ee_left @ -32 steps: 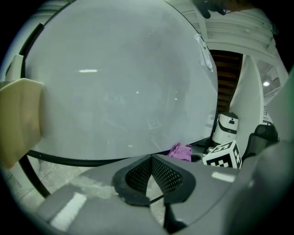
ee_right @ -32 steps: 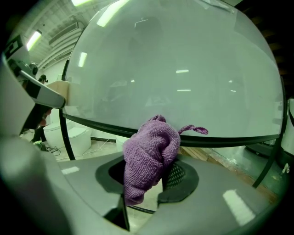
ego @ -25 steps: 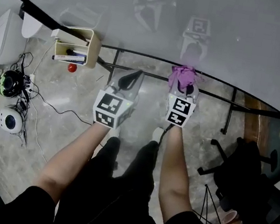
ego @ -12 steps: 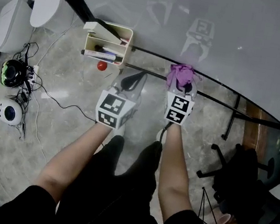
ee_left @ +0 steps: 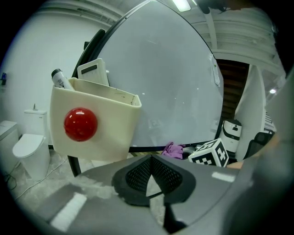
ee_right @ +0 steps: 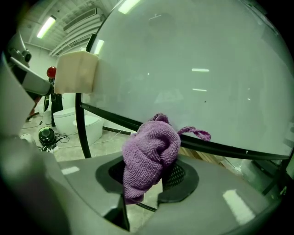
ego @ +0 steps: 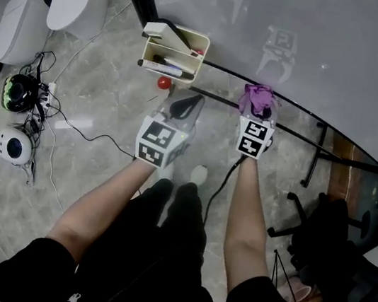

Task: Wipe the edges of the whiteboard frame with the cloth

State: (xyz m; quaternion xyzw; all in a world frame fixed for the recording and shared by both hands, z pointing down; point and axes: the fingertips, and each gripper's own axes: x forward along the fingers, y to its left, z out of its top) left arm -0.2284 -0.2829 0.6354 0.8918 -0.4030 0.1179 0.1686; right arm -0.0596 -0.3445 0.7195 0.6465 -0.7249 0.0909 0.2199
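Whiteboard (ego: 323, 33) stands ahead, its frame (ego: 298, 109) running along the lower edge from left to right. Holder (ego: 173, 54) hangs at the frame's left end, markers (ego: 161, 68) in it, ball (ego: 163, 83) on its front. Left gripper (ego: 184, 104) sits just right of the holder, short of the frame. Right gripper (ego: 257, 109) is further right, with the cloth (ego: 257, 98) in its jaws at the frame. Cables (ego: 43, 122) lie on the floor (ego: 103, 104) far left, chair (ego: 334, 228) far right.
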